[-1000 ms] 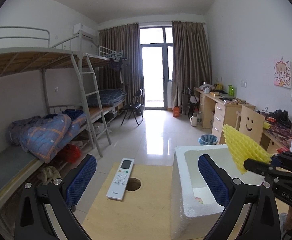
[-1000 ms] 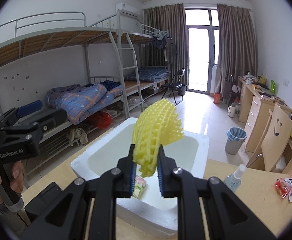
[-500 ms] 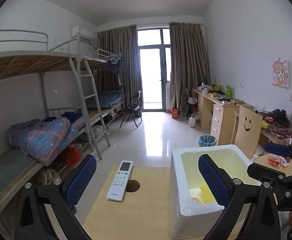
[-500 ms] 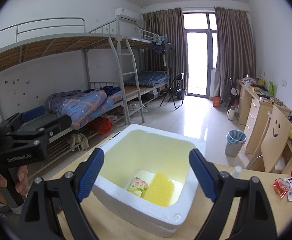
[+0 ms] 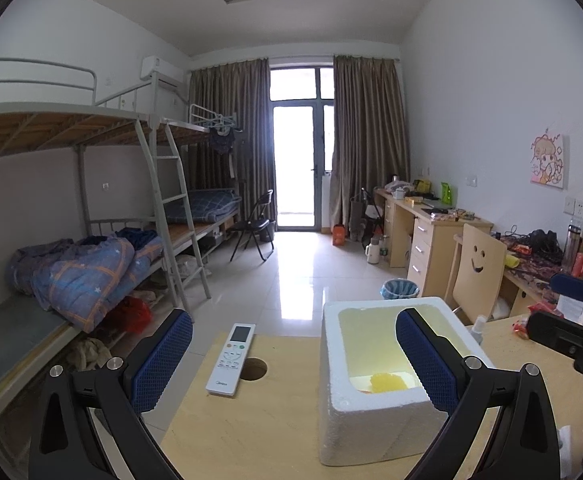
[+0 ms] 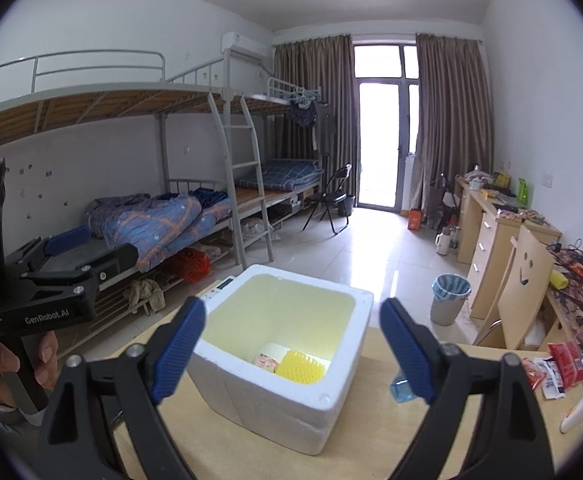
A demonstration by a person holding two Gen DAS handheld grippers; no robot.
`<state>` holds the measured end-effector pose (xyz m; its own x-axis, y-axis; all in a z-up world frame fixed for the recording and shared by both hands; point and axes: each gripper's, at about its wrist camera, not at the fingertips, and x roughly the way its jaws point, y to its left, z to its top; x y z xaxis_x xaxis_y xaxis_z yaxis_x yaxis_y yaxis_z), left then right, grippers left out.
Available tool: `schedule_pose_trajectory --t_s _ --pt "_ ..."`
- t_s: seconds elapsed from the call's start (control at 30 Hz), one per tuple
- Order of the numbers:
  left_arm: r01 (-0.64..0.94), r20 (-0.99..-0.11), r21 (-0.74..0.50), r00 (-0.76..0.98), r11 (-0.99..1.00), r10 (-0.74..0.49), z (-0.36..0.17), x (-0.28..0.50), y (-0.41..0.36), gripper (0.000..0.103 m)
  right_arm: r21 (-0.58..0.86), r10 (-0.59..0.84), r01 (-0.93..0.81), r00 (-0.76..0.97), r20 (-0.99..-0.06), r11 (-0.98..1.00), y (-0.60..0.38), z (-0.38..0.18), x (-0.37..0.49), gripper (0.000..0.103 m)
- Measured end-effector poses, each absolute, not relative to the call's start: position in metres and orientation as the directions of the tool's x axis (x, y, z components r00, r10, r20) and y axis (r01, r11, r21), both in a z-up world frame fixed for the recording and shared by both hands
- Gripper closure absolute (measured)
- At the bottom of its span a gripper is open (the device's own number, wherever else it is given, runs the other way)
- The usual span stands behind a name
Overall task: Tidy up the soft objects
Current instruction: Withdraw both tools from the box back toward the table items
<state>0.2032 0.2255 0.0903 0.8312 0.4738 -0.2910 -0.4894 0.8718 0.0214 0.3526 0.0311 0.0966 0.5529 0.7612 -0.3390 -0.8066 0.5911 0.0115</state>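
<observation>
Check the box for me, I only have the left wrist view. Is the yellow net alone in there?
Observer: No. The right wrist view shows a small patterned packet beside the yellow net on the floor of the foam box.
Operator: Right gripper holding anything?
Observer: Nothing. The right gripper has just been opening, and its jaws stand wide with nothing between them.
Operator: Where does my left gripper sit from that side?
Observer: The left gripper is off to the left of the box, not over it, with a hand wrapped round its handle.
</observation>
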Motion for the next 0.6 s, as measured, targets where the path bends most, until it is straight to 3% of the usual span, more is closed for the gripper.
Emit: schedule_pose_trajectory --t_s 0.03,0.6 --pt "-0.486 -0.291 0.021 0.833 0.873 0.471 0.091 0.203 0.224 0.001 0.015 0.763 -0.805 0.556 -0.33 0.594 0.028 0.099 0.354 0.0" --pt "-0.393 -0.259 -0.011 0.889 0.92 0.377 0.091 0.15 0.16 0.001 0.036 0.765 -0.788 0.586 -0.267 0.615 -0.034 0.099 0.304 0.0"
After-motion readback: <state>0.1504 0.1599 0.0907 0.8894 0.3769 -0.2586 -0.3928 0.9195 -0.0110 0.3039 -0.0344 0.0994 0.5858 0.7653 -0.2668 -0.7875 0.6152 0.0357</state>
